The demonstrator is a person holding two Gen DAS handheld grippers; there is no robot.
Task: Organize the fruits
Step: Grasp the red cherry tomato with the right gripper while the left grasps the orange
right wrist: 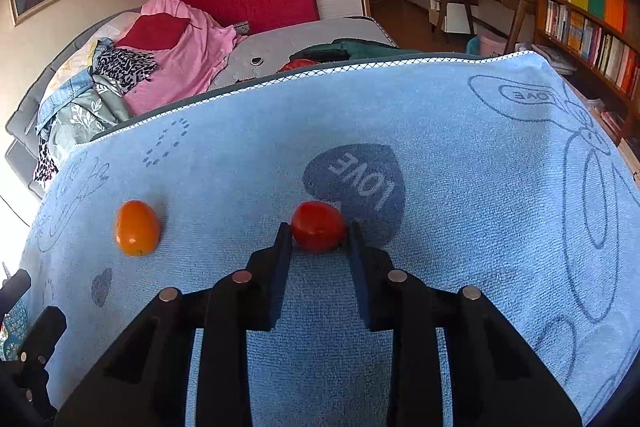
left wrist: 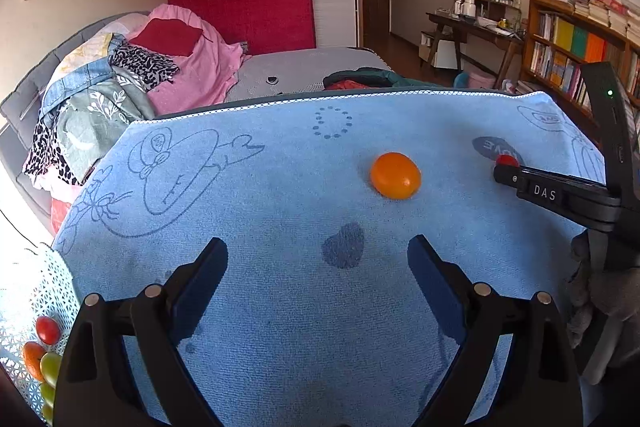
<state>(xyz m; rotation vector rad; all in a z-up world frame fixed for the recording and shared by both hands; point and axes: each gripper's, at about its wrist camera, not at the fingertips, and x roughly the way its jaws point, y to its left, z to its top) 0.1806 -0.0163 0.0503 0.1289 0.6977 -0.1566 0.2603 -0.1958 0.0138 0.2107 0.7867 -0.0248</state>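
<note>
A red tomato is shown on a blue towel, just in front of the towel's dark "LOVE" heart, which serves as the landmark. The tomato is gripped between the fingertips of the right gripper, whose jaws are closed on its two sides; it sits at the very tips, not deep between the pads, presumably so that it can be lifted without being crushed. An orange tomato is seen well to the left of the heart, lying free on the towel. The left gripper is held short of it with jaws wide and nothing between them, apparently readied for that fruit. Further left of the heart, past the towel's edge, sorted tomatoes are collected in a white basket.
</note>
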